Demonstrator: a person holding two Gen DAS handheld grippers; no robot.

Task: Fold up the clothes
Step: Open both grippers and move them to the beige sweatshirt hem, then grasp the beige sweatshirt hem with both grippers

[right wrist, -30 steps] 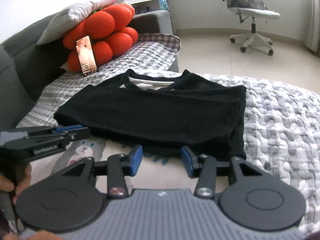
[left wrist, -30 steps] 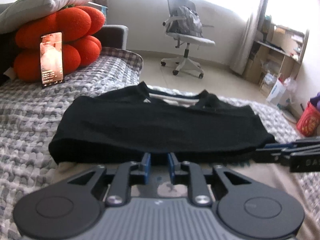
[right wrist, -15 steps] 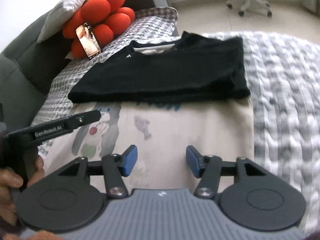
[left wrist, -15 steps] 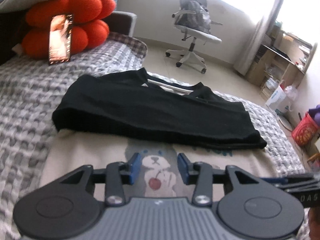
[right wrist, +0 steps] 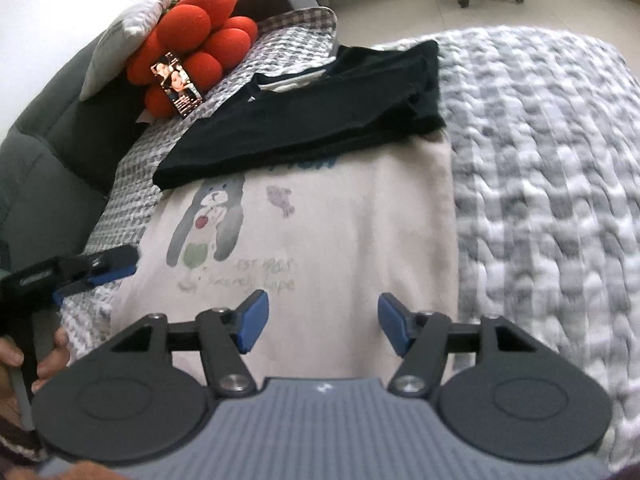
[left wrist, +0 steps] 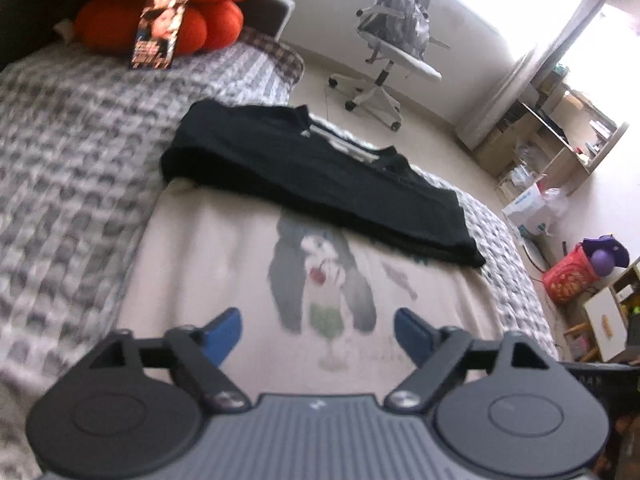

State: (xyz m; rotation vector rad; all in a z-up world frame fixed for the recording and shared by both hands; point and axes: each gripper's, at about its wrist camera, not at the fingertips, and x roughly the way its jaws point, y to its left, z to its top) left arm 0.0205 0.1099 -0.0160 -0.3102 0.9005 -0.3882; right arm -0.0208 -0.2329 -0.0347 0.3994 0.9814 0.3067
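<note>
Both your tongs are empty & opening. The left tongs (left wrist: 318, 334) have blue pads wide apart w/ nothing between them, hanging over the near part of the cream T-shirt (left wrist: 224, 264). The right tongs (right wrist: 320, 322) are also apart, nothing pinched, over the same shirt's near hem area.

The cream T-shirt lies flat on the grey checked bedspread (right wrist: 540, 160), straight ahead of both tongs. The folded black T-shirt (left wrist: 304, 168) sits on its far end, overlapping the print.

Risks, as I judge them:
- If you lift the cream shirt from the near edge, the black one prob. slides or unfolds, since it rests on that fabric.
- The cloth is thin & flat, so you could pinch the bedspread along w/ it, or catch only one layer.
- An uneven grab, left vs right, gives a skewed fold.
- The phone (right wrist: 178, 84) leaning on the orange cushion (right wrist: 196, 32), beyond the left tongs, could tip if the bedspread gets tugged.

Writing: under the bear print (right wrist: 208, 220), faint text, maybe "EST 19.." then a script line; too blurred to read for sure. There's a white label on the left tongs' side in the right view, unreadable.
</note>
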